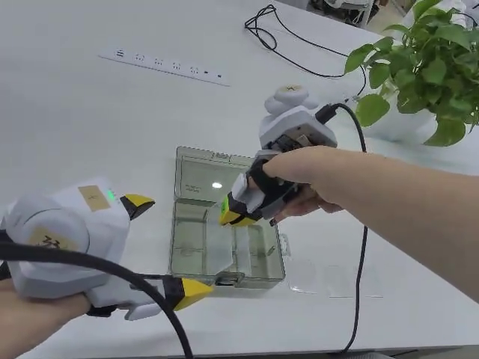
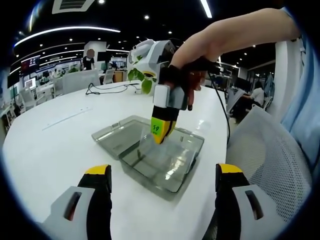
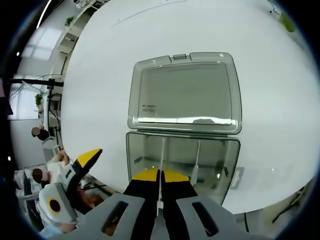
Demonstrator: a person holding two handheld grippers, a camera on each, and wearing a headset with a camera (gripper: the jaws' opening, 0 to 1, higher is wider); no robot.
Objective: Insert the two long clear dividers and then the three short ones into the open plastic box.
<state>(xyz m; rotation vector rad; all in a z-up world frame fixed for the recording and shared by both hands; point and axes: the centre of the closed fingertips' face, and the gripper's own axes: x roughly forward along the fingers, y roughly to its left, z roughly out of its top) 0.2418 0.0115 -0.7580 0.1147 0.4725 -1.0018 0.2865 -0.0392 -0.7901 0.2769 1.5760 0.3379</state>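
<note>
Plastic box (image 1: 191, 239) lies open on a white table (image 1: 75, 112) in a big open office, lid flat behind it. I count one box, two grippers, one power strip (image 1: 165, 66) and one potted plant (image 1: 426, 60) beyond it. My right gripper (image 1: 236, 218), over the box, is clenched on a clear divider (image 1: 217, 253); my left gripper (image 1: 165, 247), at the box's front corner, is released. Loose dividers (image 1: 333, 278) lie beside the box, number unclear
</note>
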